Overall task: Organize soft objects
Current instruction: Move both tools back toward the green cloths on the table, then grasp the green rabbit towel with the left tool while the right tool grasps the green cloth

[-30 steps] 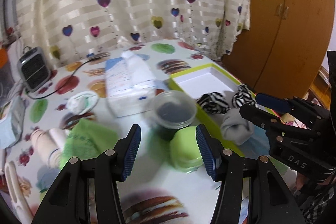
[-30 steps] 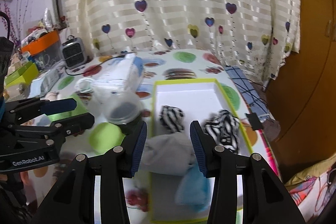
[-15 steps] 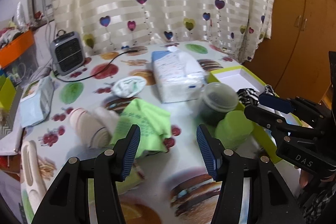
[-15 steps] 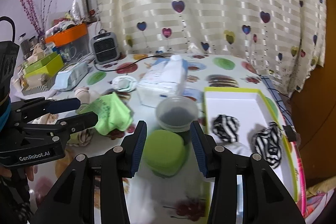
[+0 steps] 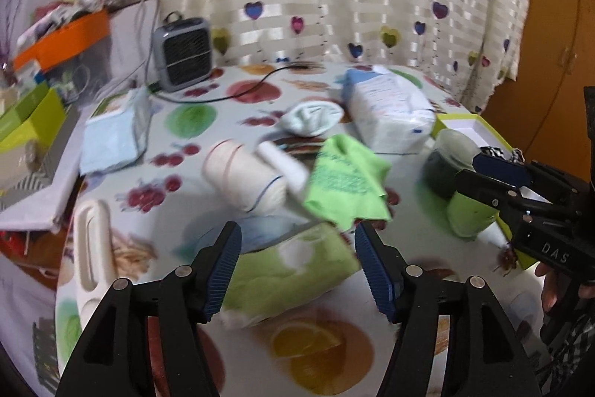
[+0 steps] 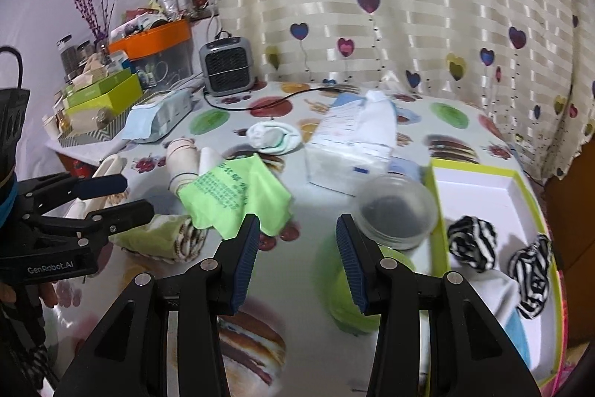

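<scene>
My left gripper is open and empty, hovering over a folded green towel on the table. A bright green cloth lies just beyond it, next to cream rolled socks. A pale rolled sock lies farther back. My right gripper is open and empty above the table; the green cloth is ahead to its left. A yellow-rimmed white box at the right holds two zebra-striped sock balls, a grey item and a blue item.
A tissue pack, a clear tub and a green lid stand near the box. A small grey heater with its cord, a wipes pack and a white plastic handle sit to the left.
Both grippers have swung to the left, away from the box. The green cloth and the folded towel have come into the middle of both views. Both grippers stay open.
</scene>
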Motion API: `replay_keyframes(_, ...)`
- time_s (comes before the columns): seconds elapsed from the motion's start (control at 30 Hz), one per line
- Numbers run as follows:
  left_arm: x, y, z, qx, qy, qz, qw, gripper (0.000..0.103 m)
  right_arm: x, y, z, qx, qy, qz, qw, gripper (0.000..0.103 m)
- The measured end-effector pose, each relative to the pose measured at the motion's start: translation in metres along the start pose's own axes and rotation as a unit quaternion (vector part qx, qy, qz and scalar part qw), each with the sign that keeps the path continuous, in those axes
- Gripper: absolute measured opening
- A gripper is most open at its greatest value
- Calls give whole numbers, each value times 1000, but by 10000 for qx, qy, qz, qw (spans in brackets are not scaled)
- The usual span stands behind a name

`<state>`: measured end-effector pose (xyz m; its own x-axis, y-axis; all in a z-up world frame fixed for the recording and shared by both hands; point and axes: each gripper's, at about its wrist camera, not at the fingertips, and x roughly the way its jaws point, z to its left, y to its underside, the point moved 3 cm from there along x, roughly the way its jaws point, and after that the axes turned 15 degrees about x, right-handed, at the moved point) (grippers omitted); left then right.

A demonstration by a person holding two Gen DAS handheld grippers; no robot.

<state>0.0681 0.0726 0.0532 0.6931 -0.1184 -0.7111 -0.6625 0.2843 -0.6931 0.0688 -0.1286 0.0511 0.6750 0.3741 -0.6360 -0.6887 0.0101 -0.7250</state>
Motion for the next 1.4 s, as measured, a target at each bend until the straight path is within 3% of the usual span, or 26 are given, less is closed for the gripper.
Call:
replay_keyframes(0.3,9,18,28,-288,-58,175,9994,65,30,0,30,-211,-422,340,9983,44)
replay_keyframes(0.67,24,27,28,-276,244,361,9987,70,69,-19,45,52,-633,564,9964,45)
replay_keyframes(0.77,30,29,27,-180,244,450,9985,70,82,-21,42,201,-525,679,9961,49)
replay_keyframes(1.07,38,32,26,-219,416,545,9974,72,110,-21,45,230,-392,979,9942,49)
replay_keyframes(1.4,31,37,10,-121,726,596,9955,72,112,-17,41,342,-254,1044,9936,49)
